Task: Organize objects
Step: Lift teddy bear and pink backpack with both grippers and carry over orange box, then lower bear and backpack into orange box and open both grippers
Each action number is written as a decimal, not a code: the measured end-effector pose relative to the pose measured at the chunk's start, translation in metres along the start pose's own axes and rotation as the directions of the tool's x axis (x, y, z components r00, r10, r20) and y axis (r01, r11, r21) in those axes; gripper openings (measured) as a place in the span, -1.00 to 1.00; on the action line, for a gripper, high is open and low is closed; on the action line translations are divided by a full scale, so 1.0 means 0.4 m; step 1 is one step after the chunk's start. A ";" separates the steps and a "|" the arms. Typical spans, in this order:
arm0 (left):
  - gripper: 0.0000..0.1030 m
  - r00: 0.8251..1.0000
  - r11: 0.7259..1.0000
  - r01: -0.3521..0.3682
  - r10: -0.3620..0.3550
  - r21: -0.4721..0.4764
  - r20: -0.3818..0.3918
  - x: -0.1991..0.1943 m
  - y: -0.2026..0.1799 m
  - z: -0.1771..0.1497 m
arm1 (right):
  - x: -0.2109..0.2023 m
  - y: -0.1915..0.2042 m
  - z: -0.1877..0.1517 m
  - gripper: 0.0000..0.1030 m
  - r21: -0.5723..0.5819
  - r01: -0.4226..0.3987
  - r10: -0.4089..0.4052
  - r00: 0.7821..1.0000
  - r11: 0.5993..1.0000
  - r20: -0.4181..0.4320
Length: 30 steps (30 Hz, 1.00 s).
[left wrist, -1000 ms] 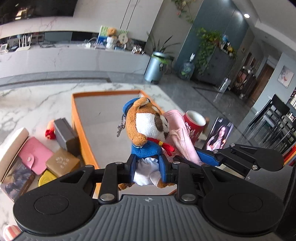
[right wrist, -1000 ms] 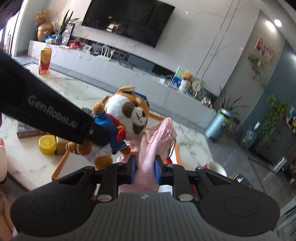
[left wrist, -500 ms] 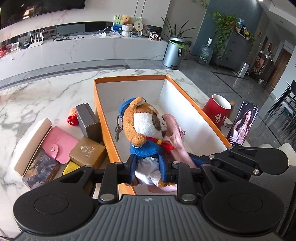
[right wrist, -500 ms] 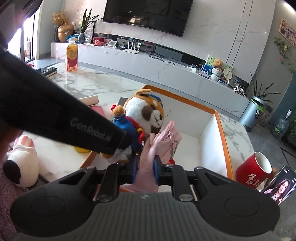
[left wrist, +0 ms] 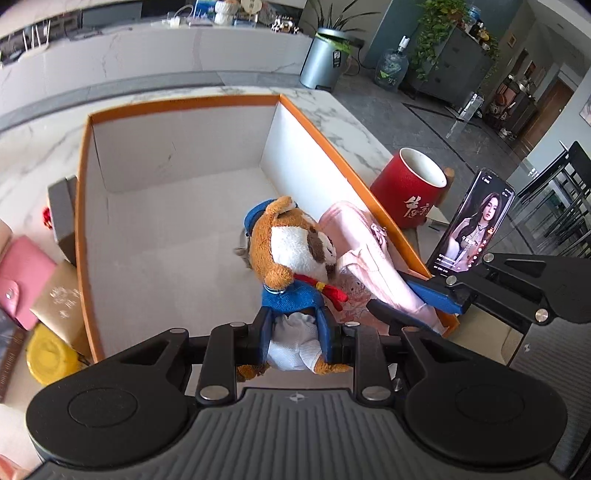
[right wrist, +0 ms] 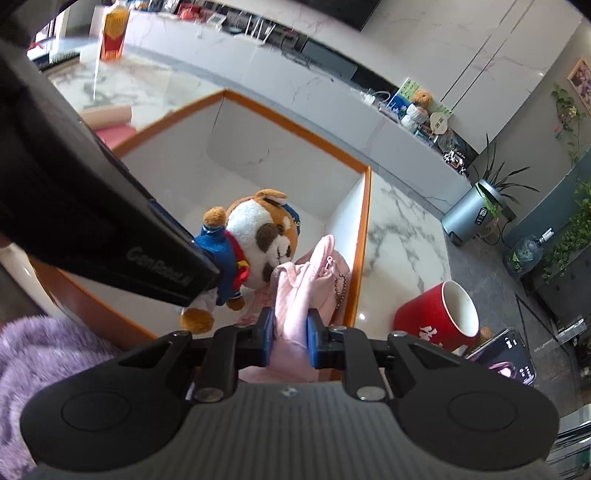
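My left gripper [left wrist: 293, 339] is shut on a plush dog [left wrist: 291, 254] in a blue jacket and holds it inside the orange-rimmed white box [left wrist: 173, 221], near the box's right wall. My right gripper [right wrist: 290, 341] is shut on a pink pouch [right wrist: 303, 280] and holds it just right of the dog [right wrist: 258, 236], also inside the box [right wrist: 364, 221]. The pouch [left wrist: 369, 266] leans against the box's right wall. The right gripper [left wrist: 436, 295] shows in the left wrist view, and the left gripper's arm [right wrist: 92, 206] crosses the right wrist view.
A red mug [left wrist: 410, 192] and a lit phone [left wrist: 472, 225] stand right of the box. Left of the box lie a grey box [left wrist: 62, 214], a pink wallet [left wrist: 22, 277], a gold box [left wrist: 59, 299] and a yellow disc [left wrist: 48, 354]. A juice bottle [right wrist: 114, 33] stands far off.
Both grippers have come down and forward over the box, carrying the dog and the pouch lower inside it, toward the right wall. Both stay shut.
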<state>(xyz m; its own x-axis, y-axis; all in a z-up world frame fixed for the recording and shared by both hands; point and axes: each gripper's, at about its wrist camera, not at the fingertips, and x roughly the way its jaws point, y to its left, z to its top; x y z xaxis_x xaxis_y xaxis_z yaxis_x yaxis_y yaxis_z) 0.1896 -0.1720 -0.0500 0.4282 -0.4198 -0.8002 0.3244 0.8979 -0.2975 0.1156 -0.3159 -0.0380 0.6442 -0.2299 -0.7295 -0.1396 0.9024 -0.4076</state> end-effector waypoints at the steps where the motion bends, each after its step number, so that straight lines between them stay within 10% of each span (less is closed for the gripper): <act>1: -0.42 1.000 1.000 0.006 -0.006 -0.011 -0.008 0.008 0.004 0.000 | 0.003 0.001 -0.002 -0.63 -0.010 -0.001 0.001 1.000 1.000 -0.006; 22: -0.41 0.988 0.984 0.069 -0.090 -0.162 -0.123 0.079 0.057 0.011 | 0.015 -0.125 0.022 -0.43 0.189 -0.231 0.247 0.966 0.954 -0.068; 30: -0.41 0.984 0.980 0.064 -0.093 -0.188 -0.151 0.099 0.068 -0.003 | 0.053 -0.141 0.045 -0.89 0.203 -0.257 0.280 0.955 0.945 -0.094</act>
<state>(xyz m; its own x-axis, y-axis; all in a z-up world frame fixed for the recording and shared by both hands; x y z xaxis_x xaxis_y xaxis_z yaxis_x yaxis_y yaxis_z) 0.2143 -0.1641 -0.0904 0.2636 -0.4769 -0.8385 0.1871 0.8780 -0.4405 0.1507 -0.3651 -0.0206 0.5060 -0.0013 -0.8625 -0.1445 0.9857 -0.0863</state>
